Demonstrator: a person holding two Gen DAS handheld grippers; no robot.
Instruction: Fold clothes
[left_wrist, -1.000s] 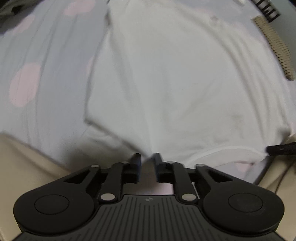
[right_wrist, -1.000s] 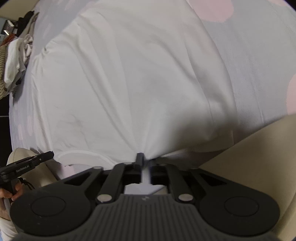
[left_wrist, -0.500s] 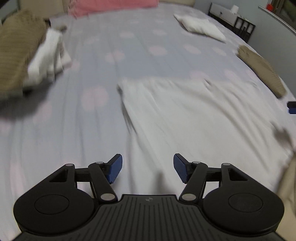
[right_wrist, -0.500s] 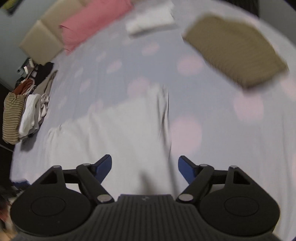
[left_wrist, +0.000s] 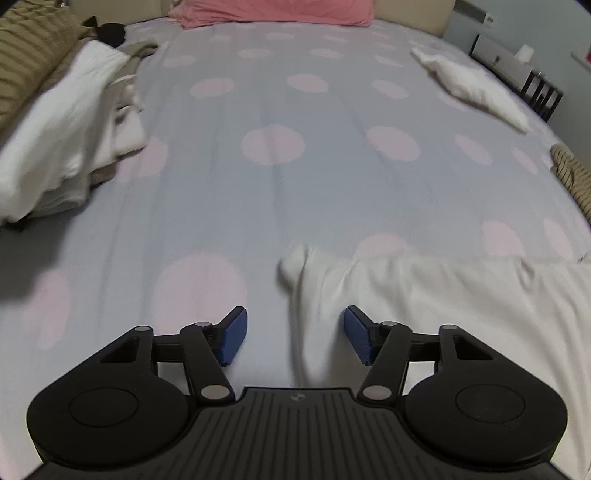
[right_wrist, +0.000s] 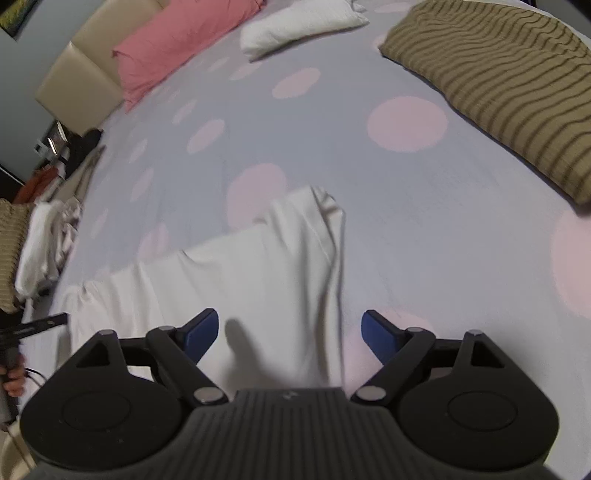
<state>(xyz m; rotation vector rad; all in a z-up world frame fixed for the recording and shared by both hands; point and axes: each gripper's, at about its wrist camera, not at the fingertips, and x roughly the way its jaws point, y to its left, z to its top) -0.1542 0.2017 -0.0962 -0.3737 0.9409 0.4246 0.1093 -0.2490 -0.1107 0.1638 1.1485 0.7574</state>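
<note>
A white garment (left_wrist: 424, 295) lies flat on the spotted grey bed sheet (left_wrist: 295, 184), its far edge bunched into a small peak at each corner. My left gripper (left_wrist: 295, 336) hovers over the garment's left corner. Its blue pads (left_wrist: 232, 334) stand apart and are closing slightly, with the cloth's edge lying loose below the gap. In the right wrist view the same garment (right_wrist: 258, 266) runs off to the left. My right gripper (right_wrist: 290, 330) hangs over its right corner, jaws wide and still opening, and neither pad touches the cloth.
A pile of white and brown striped clothes (left_wrist: 62, 122) sits at the bed's left side. A folded white item (left_wrist: 472, 88) and a brown striped garment (right_wrist: 498, 81) lie to the right. A pink pillow (left_wrist: 273, 11) lies at the headboard. A hand (right_wrist: 13, 380) shows at the left edge.
Both grippers were shut on the white garment's near hem. They let go, opened wide and swung forward and up, leaving the garment lying on the bed.
</note>
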